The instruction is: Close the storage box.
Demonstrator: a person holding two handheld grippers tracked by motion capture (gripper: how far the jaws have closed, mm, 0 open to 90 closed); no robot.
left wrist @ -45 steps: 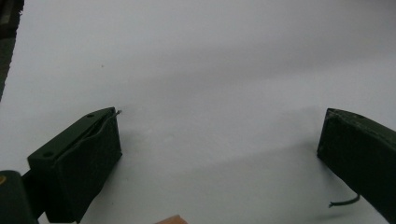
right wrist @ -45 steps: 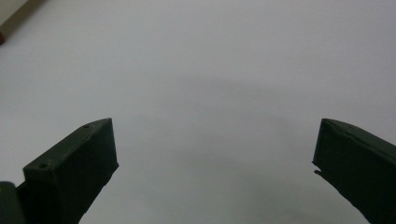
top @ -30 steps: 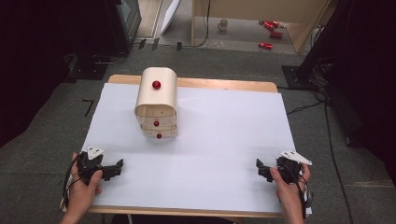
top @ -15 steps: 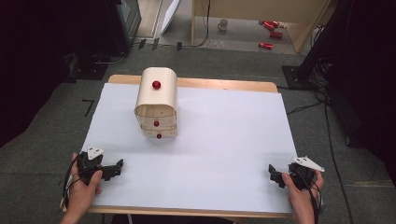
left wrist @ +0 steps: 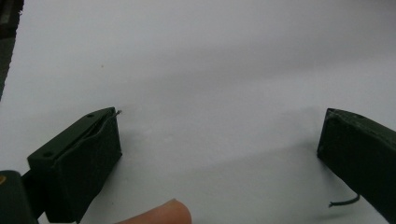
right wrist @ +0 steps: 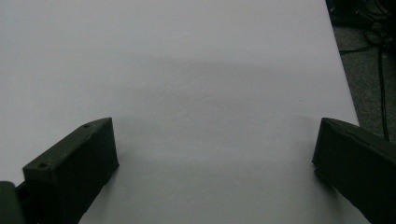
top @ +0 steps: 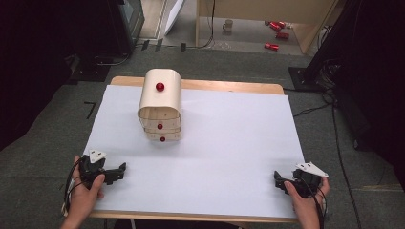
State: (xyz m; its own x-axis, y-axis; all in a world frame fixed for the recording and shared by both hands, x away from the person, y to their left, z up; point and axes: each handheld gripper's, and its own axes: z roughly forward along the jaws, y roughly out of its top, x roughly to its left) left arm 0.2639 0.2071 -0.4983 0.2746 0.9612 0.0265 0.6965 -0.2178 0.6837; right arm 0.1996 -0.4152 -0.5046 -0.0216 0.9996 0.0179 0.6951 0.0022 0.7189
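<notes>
Both jaws spread, empty: left gripper (top: 111,172) at 7 o'clock, right gripper (top: 282,183) at 5. Cabinet (top: 160,105) at 11 looks tippable; a hard knob pull risks toppling.

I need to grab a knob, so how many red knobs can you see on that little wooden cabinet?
3. One knob on the top of the cabinet, and two on its front: the upper drawer knob and the lower drawer knob. Others may be hidden.

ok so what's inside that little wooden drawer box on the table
That cannot be seen. The wooden drawer box has its drawers shut, so their contents are covered; only its curved top and three red knobs show from outside.
</notes>
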